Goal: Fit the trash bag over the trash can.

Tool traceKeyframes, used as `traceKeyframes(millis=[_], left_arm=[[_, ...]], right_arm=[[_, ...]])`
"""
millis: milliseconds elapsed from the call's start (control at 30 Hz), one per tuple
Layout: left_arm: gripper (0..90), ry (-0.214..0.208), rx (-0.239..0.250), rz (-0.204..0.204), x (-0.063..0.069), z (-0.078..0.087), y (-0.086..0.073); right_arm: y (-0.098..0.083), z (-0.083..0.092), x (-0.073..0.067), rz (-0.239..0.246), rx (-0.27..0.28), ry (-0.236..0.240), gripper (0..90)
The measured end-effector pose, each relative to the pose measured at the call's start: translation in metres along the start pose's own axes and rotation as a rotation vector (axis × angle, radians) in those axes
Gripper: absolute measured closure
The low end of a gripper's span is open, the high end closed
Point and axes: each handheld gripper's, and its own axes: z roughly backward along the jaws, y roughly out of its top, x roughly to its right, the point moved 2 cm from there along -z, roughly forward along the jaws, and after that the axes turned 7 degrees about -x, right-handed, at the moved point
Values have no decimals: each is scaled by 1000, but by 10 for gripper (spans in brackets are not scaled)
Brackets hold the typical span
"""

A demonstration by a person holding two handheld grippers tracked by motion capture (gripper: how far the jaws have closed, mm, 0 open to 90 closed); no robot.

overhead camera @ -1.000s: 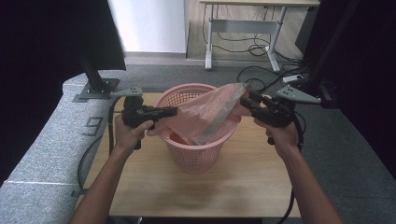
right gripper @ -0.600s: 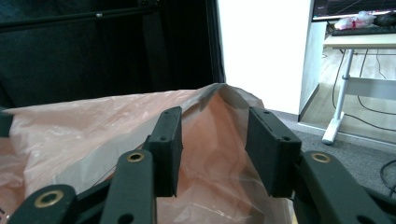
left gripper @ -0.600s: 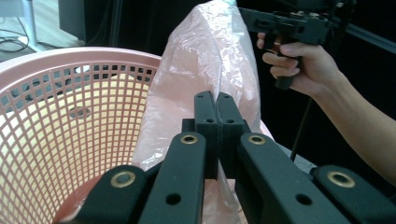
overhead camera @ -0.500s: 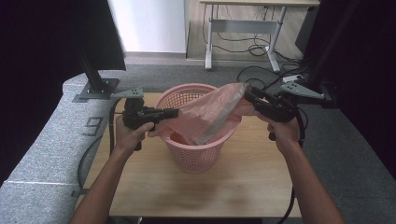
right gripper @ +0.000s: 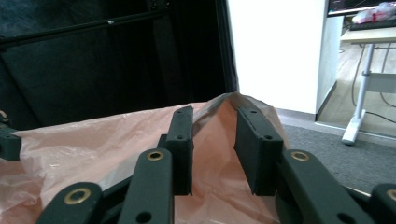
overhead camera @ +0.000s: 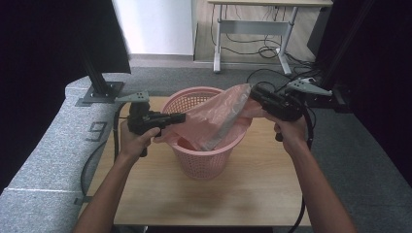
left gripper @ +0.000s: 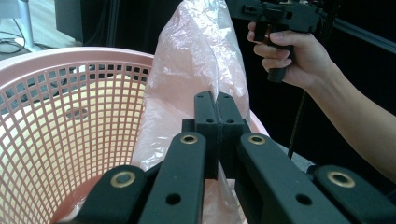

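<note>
The bag [overhead camera: 218, 116] hangs at frame centre, draped over the right half of the basket [overhead camera: 187, 99], its top edge stretched between my two tongs. It is thin, light, limp film, likely slippery and easily torn. My left tongs [left gripper: 217, 109] are clamped on its edge. My right tongs [right gripper: 215, 140] have just been closing around a fold, with the pads not yet pressing. I should grip the rim hem where the film doubles, not a single layer.

Wooden table [overhead camera: 252, 194]; grey carpet; white desk [overhead camera: 252, 22] behind.
</note>
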Motion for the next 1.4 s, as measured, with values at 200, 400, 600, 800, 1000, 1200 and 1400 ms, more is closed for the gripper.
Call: traceKeyframes(millis=[200, 400, 600, 800, 1000, 1200, 1400], left_arm=[[897, 1, 1, 0, 0, 0, 0], [896, 11, 18, 9, 0, 2, 0], [897, 0, 25, 16, -2, 2, -1], [896, -2, 26, 16, -2, 1, -1], [897, -1, 26, 13, -1, 2, -2], [897, -7, 22, 9, -1, 1, -2], [896, -7, 21, 9, 0, 1, -3]], right_arm=[[3, -2, -3, 13, -9, 13, 834], [2, -3, -1, 14, -19, 14, 894], [-2, 1, 3, 9, -21, 7, 894], [-4, 3, 3, 20, -17, 9, 785], [-4, 3, 1, 17, -7, -10, 708], [2, 5, 1, 5, 9, -5, 669], [0, -3, 4, -60, 16, 42, 691]])
